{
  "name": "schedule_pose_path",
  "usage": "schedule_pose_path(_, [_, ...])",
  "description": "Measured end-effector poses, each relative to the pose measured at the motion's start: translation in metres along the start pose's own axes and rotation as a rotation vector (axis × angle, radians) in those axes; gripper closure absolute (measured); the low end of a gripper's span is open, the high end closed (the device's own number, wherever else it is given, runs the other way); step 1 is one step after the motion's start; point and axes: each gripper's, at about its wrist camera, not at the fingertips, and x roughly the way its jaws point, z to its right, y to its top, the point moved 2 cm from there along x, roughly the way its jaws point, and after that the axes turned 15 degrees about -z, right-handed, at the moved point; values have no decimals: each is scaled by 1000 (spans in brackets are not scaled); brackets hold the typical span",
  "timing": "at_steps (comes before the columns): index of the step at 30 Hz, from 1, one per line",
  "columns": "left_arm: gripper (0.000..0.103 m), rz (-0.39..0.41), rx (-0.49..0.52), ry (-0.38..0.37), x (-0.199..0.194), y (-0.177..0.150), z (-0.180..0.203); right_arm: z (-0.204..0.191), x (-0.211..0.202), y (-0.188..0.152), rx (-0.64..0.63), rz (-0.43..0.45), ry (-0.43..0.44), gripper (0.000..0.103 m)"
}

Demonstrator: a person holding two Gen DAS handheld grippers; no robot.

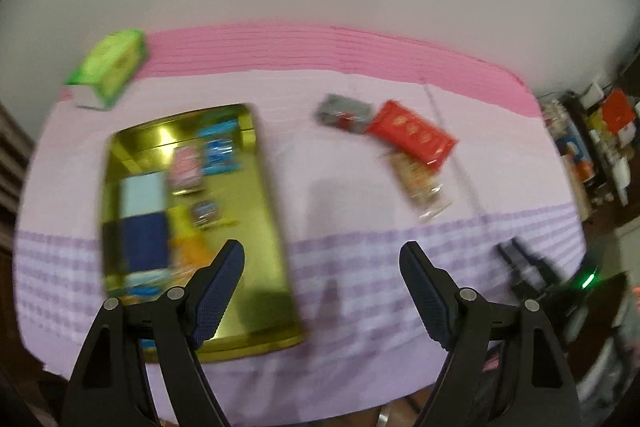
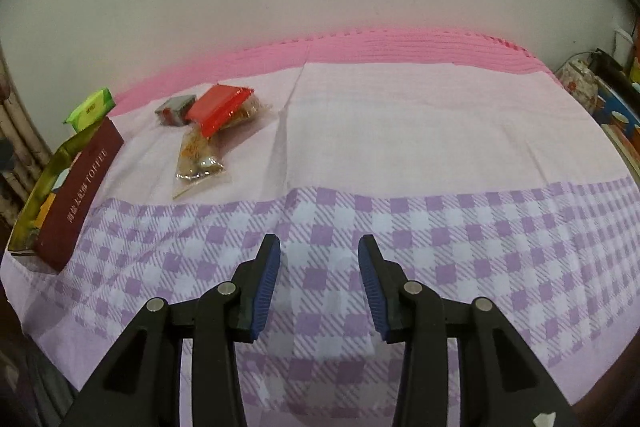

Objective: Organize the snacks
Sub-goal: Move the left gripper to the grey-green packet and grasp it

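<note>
Left gripper (image 1: 322,287) released, empty — gold tin (image 1: 256,227) of snacks under its left finger. Right gripper (image 2: 319,283) parted, empty — red packet (image 2: 218,107) far ahead-left on the desk (image 2: 440,147).

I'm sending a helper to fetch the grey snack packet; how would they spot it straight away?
Start from the pink band of the tablecloth along the wall, then find the loose pile of three snacks beside the gold tin. The grey packet sits at the pile's wall end, touching the red packet; it is the only dull grey one.
</note>
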Motion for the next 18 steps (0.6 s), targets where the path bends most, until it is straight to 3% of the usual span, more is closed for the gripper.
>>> schedule_pose_path(6, [23, -99, -209, -184, 41, 81, 20, 4, 5, -3, 28, -11, 80, 63])
schedule_pose_path(12, [25, -173, -446, -233, 101, 141, 12, 26, 8, -6, 104, -15, 190, 62])
schedule_pose_path(18, [26, -208, -601, -259, 142, 160, -4, 31, 8, -6, 116, -9, 257, 58])
